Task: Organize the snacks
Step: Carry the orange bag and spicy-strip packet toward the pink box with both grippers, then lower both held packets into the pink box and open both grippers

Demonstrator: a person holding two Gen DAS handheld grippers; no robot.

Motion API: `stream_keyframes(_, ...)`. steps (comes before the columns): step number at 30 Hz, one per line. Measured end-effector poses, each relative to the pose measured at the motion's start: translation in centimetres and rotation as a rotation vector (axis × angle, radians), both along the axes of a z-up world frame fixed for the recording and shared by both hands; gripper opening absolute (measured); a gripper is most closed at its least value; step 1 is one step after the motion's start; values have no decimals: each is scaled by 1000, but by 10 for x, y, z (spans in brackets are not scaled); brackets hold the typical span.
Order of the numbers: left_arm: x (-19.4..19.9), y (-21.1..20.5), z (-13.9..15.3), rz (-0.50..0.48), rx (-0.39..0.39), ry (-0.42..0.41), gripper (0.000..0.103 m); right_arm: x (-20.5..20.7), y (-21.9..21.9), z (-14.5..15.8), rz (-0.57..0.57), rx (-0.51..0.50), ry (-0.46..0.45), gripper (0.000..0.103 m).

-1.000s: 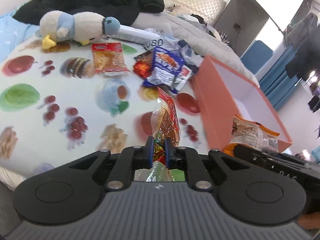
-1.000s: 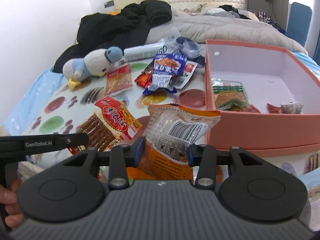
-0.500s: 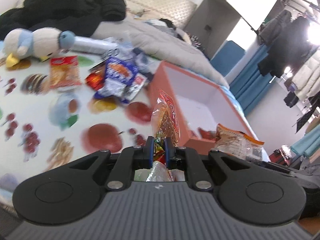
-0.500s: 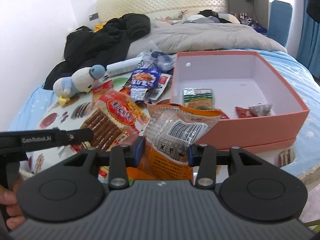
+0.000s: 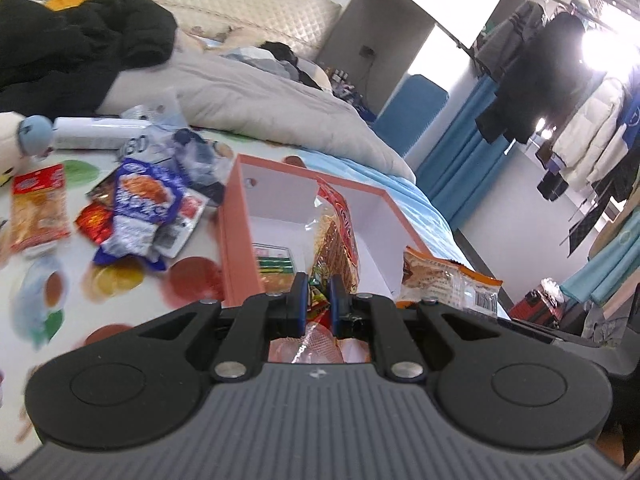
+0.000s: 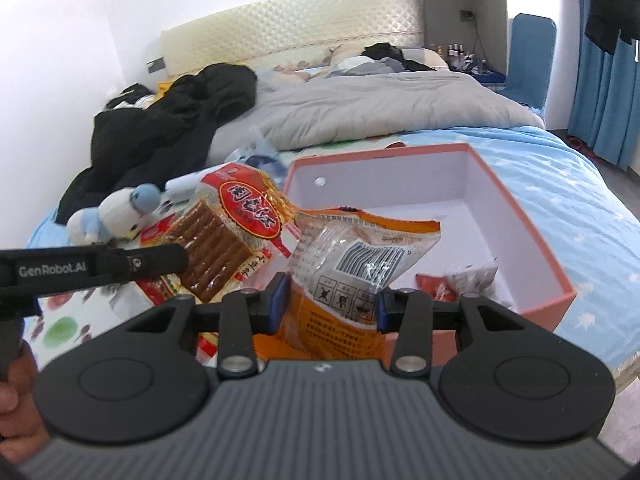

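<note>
Pink box (image 6: 520, 240) (few snack packets (image 6: 460, 282) inside)

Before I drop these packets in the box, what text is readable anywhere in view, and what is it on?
"GenRobot.AI": on the black strap of the left gripper.
Red oval label on the biscuit-stick packet: large characters, too blurred to read.
Orange snack packet: barcode and warning icons, print too small.
Blue packet: blurred.

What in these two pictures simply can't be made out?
- Box floor, right wrist view: largely hidden by the orange snack bag.
- Plush penguin, left wrist view: cut off by the left edge.
- Print on the loose packets, left wrist view: blurred.
- Person's hand, right wrist view: mostly cropped.
</note>
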State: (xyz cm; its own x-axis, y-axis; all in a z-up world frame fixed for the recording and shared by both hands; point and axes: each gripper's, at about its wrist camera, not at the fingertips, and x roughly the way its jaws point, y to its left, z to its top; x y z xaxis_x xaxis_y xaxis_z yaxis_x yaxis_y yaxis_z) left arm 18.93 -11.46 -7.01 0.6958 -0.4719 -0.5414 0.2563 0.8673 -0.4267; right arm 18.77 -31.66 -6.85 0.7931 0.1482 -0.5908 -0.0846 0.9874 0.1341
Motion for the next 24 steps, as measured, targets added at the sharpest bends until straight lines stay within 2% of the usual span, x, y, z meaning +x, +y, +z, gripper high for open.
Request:
stream_keyframes(10, 74, -53, -28, -56, 41, 67, 13, 59, -39, -29, -61, 26, 75, 45)
stream_keyframes(16, 113, -75, -62, -71, 60, 153, 13, 97, -62, -57, -88, 28, 140, 45)
stream_keyframes(21, 131, -88, -83, -93, 74, 190, 14, 118, -74, -75, -95, 39, 190, 45)
stream_keyframes(24, 136, -92, -87, -117, 78, 183, 16, 126, -78, -83, -96, 47, 215, 46)
